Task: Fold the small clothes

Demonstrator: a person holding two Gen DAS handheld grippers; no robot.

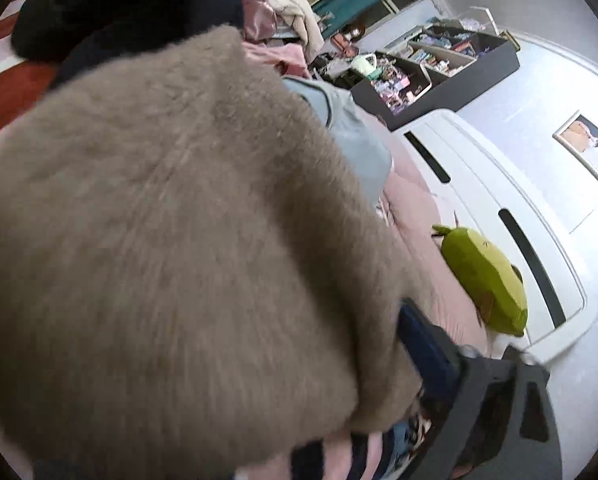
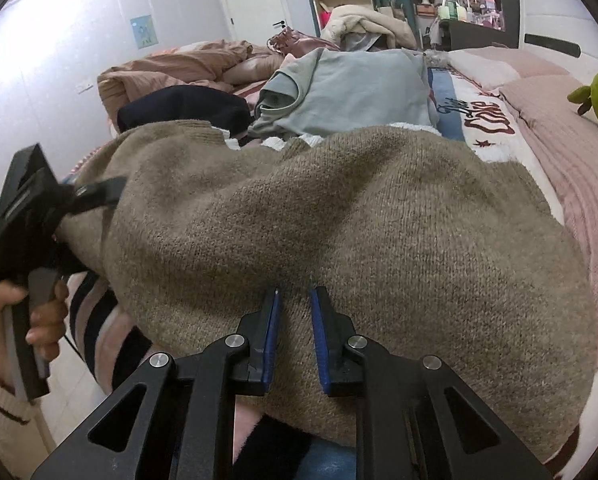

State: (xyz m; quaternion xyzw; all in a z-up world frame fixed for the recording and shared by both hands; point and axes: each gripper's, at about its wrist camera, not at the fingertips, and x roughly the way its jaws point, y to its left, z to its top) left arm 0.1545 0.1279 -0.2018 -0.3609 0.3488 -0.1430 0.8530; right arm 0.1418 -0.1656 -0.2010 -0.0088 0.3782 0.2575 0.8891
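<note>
A brown knitted sweater (image 2: 339,220) lies bunched on the bed and fills most of the left wrist view (image 1: 159,240). My right gripper (image 2: 297,304) is shut on the sweater's near edge, with the knit pinched between its blue pads. At the left, a hand (image 2: 39,312) holds my left gripper (image 2: 111,216); the sweater's left end runs in between its jaws. Only its upper finger (image 2: 103,190) shows there, and in its own view only one blue-padded finger (image 1: 423,344) shows beside the fabric. Whether its pads press on the knit is hidden.
A striped garment (image 2: 99,320) lies under the sweater. Behind it are a grey-blue top (image 2: 351,88), a dark navy garment (image 2: 187,108) and a heap of bedding. A green plush (image 1: 483,276) lies by the white headboard (image 1: 479,184). Pink bedcover (image 2: 559,152) spreads to the right.
</note>
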